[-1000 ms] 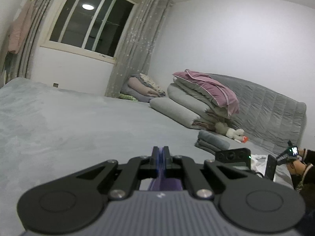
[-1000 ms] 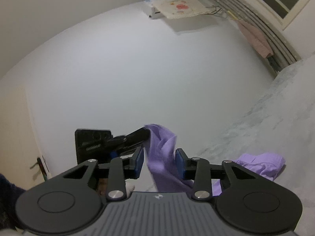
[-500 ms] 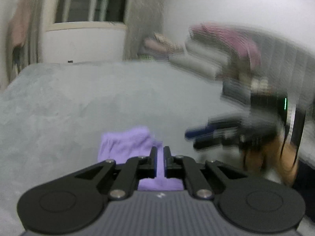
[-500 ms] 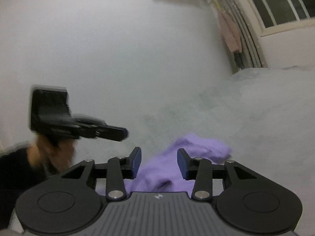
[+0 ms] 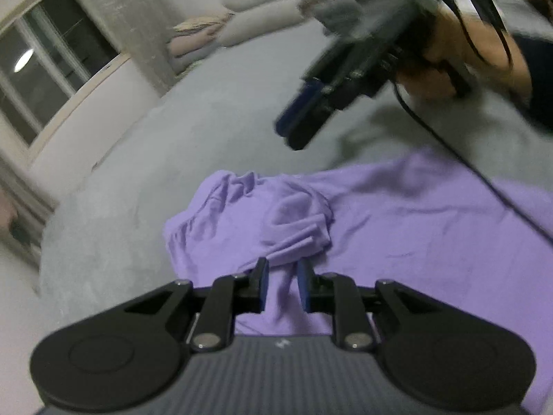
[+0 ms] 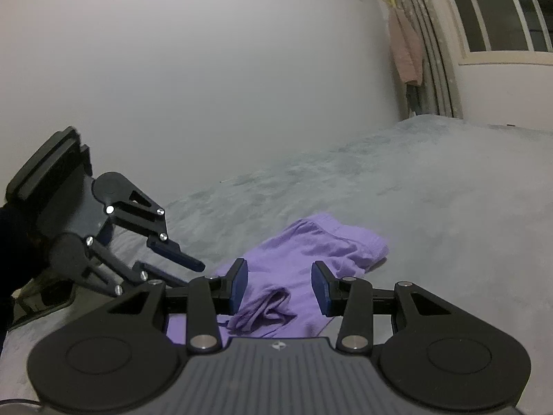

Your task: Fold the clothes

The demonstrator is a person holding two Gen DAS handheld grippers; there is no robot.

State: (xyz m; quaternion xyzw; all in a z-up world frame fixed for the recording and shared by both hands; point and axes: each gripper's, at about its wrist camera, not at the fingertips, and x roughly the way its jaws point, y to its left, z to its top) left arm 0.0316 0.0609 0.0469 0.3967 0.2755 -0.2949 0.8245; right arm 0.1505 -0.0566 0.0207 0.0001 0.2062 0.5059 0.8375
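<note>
While the grey bed [image 6: 432, 186] fills a white-walled room with one window [image 6: 497, 7], we see one purple garment [image 5: 397, 228] lying loose on it. Our left gripper [image 5: 281, 282] has just been parting its fingers around a fold, unpinched; our right gripper [image 6: 278, 285] hangs spread above it. No readable writing.
</note>
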